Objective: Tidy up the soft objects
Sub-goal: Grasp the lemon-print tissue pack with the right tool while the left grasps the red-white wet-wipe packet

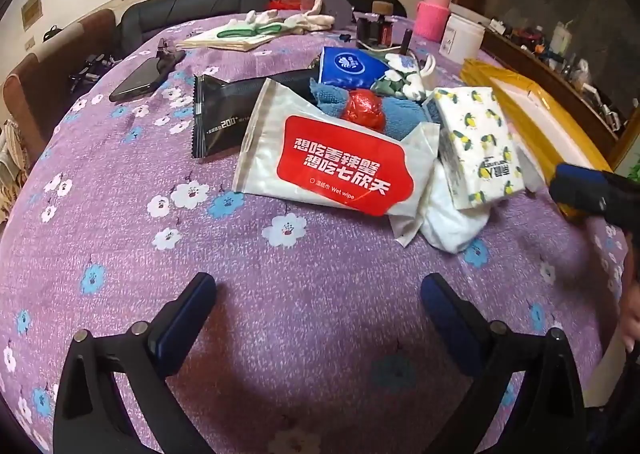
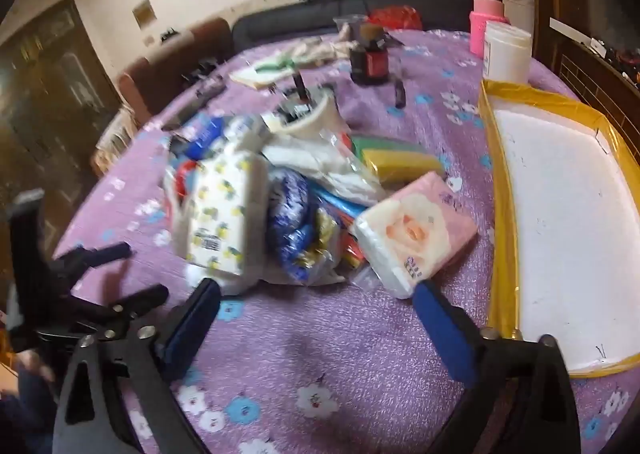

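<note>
A heap of soft packs lies mid-table. In the left wrist view a white wet-wipe pack with a red label [image 1: 340, 166] lies nearest, beside a lemon-print tissue pack [image 1: 478, 146], a black pack [image 1: 224, 114], a blue tissue pack [image 1: 352, 68], a red ball [image 1: 364, 108] on a blue towel [image 1: 400, 114]. My left gripper [image 1: 318, 294] hovers open over bare cloth short of the heap. In the right wrist view the lemon-print pack [image 2: 222, 210], a pink tissue pack [image 2: 416, 238] and a yellow sponge [image 2: 400, 162] show. My right gripper [image 2: 316, 298] is open, its fingertips just short of the heap.
A yellow-rimmed tray with a white floor [image 2: 560, 206] lies at the table's right. A white jar [image 2: 506, 52], pink bottle [image 2: 486, 18], dark bottles [image 2: 370, 58], a phone [image 1: 138, 84] and gloves [image 1: 288, 20] stand farther back. The purple flowered cloth [image 1: 160, 254] covers the table; chairs sit left.
</note>
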